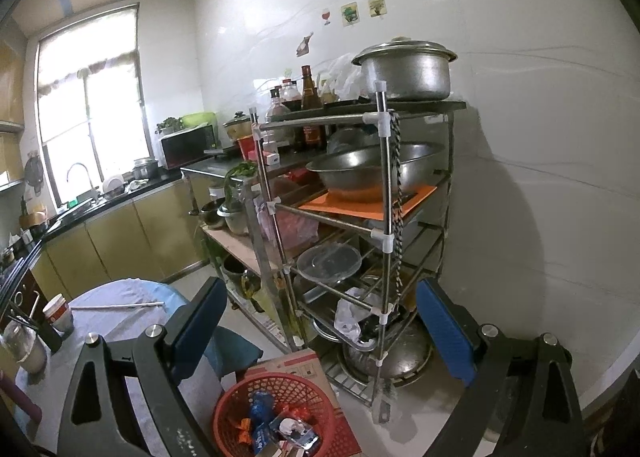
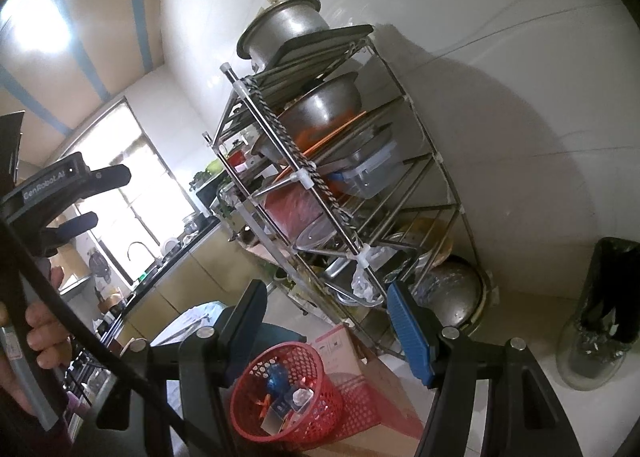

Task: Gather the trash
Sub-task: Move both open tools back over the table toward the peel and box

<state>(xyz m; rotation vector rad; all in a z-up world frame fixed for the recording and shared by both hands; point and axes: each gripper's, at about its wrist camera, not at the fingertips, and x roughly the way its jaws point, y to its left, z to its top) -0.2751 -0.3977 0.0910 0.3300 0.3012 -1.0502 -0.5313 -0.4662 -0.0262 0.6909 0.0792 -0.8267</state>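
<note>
Both grippers' fingers (image 1: 200,321) spread on nothing above one red basket (image 1: 276,413) of wrappers.

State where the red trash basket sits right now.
The red mesh basket sits low in both wrist views, on a cardboard box in front of the metal rack's foot.

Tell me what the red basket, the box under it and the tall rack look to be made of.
Red basket: apparently moulded plastic, a uniform glossy red lattice of small holes.
Box: looks like cardboard, matt pinkish printed faces with folded flaps.
Rack: seemingly polished steel tubing, since the bars give bright mirror-like glints; the white joints look like plastic clips.
</note>
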